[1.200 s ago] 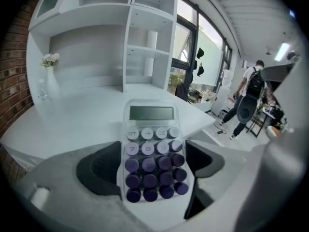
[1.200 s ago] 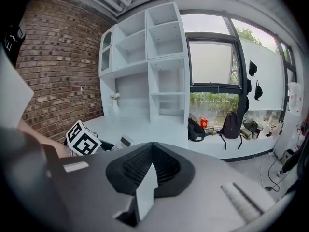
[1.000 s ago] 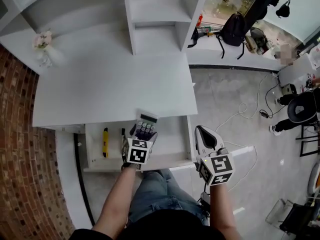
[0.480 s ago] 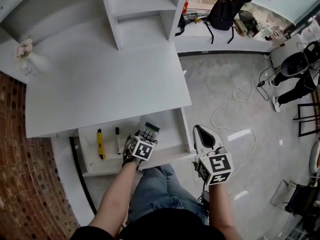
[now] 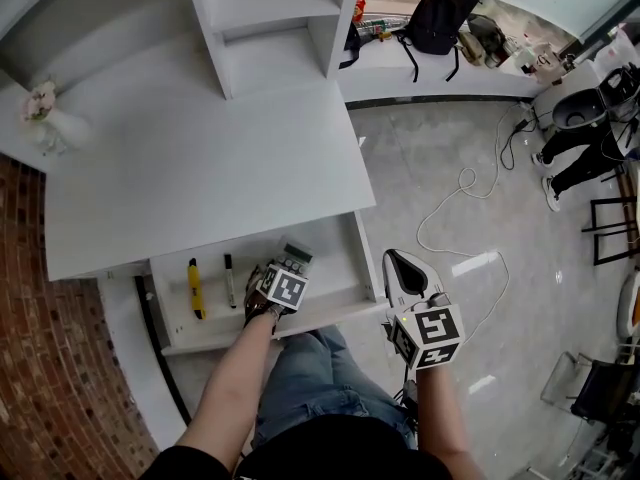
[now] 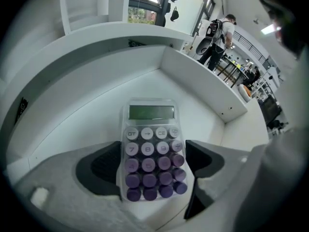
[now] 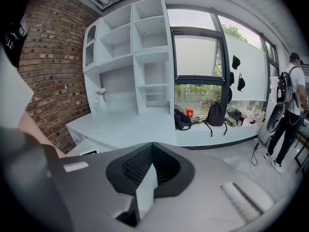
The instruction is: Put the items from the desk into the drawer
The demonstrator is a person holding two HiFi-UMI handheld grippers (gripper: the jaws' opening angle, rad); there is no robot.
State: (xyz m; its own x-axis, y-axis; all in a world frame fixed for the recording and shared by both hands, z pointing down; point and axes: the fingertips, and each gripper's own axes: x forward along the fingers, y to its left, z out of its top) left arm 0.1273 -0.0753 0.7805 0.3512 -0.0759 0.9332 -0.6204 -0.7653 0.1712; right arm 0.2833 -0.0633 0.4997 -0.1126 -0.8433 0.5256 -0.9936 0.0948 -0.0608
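A calculator [image 5: 297, 255] with purple keys and a grey display sits between the jaws of my left gripper [image 5: 289, 265], which is shut on its two long sides. It is low inside the open white drawer [image 5: 338, 280], near the drawer's right half. In the left gripper view the calculator [image 6: 151, 153] fills the gap of my left gripper [image 6: 153, 161], with the drawer floor [image 6: 193, 95] right behind it. My right gripper [image 5: 397, 261] hangs beside the drawer's right front corner over the floor. Seen in its own view, my right gripper [image 7: 149, 173] is shut with nothing in it.
A yellow utility knife [image 5: 195, 288] and a black marker [image 5: 229, 280] lie in the drawer's left part. The white desk top [image 5: 210, 178] is above the drawer, with a shelf unit [image 5: 270, 18] and a flower vase [image 5: 45, 118] behind. A brick wall [image 5: 50, 318] runs at left; cables [image 5: 470, 188] lie on the floor.
My left gripper has come down with the calculator from the desk's front edge into the drawer. The right gripper has barely shifted.
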